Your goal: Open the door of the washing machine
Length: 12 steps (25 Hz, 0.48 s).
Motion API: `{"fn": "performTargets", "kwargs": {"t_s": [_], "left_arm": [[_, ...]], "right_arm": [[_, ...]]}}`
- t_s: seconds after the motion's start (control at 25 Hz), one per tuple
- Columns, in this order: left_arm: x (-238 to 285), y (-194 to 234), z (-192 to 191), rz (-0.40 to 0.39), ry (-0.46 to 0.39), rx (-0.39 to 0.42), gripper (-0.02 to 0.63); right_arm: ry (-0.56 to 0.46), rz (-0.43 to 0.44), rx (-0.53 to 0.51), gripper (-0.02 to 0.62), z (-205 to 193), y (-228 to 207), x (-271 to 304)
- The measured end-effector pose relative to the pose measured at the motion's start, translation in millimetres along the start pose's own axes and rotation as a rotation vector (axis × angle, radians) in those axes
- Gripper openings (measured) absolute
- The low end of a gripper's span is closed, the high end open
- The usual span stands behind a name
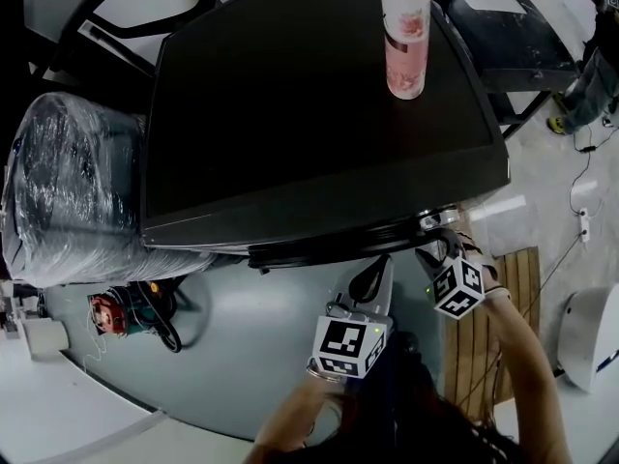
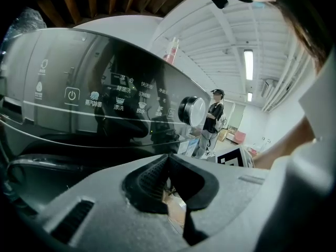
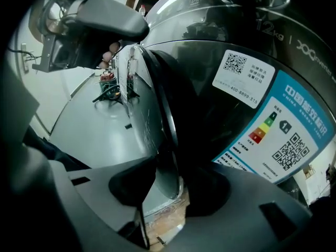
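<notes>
From above, the washing machine (image 1: 319,95) shows its black top, and its round door (image 1: 319,251) bulges out under the front edge. My right gripper (image 1: 437,245) is at the front's right side. In the right gripper view its jaws (image 3: 170,185) stand wide with the door's rim (image 3: 167,140) between them; I cannot see the pads pressing on it. My left gripper (image 1: 377,271) hangs in front of the door's middle. In the left gripper view it (image 2: 168,159) is shut on nothing, below the control panel (image 2: 105,104) and knob (image 2: 192,111).
A pink bottle (image 1: 404,32) stands on the machine's top. A plastic-wrapped bundle (image 1: 68,191) sits left of the machine, with a red item and cables (image 1: 106,312) on the floor. Wooden slats (image 1: 503,307) lie at the right. A person (image 2: 212,119) stands far behind.
</notes>
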<state>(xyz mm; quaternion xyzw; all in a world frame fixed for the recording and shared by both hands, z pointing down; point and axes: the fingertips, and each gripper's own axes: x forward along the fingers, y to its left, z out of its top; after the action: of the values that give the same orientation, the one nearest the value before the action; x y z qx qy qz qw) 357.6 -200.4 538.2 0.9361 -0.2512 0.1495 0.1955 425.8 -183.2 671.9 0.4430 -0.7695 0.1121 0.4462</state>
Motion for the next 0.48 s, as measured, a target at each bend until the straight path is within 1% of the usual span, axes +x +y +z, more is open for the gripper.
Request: {"fn": "performTargets", "kwargs": {"t_s": [0.2,0.36,0.48], "left_arm": [[3,0,-4,-0.001,-0.004,-0.015,0.014],[4,4,-7,0.007,0.003,-0.034,0.014],[5,7,-9,0.016,0.007,-0.046,0.014]], "right_arm": [[0.015,0.032,-0.088,0.133,-5,2,3],[0.06,0.022,-0.19,0.127,-9,4,7],[0.085,0.016,-0.197,0.124,-10,4,8]]}}
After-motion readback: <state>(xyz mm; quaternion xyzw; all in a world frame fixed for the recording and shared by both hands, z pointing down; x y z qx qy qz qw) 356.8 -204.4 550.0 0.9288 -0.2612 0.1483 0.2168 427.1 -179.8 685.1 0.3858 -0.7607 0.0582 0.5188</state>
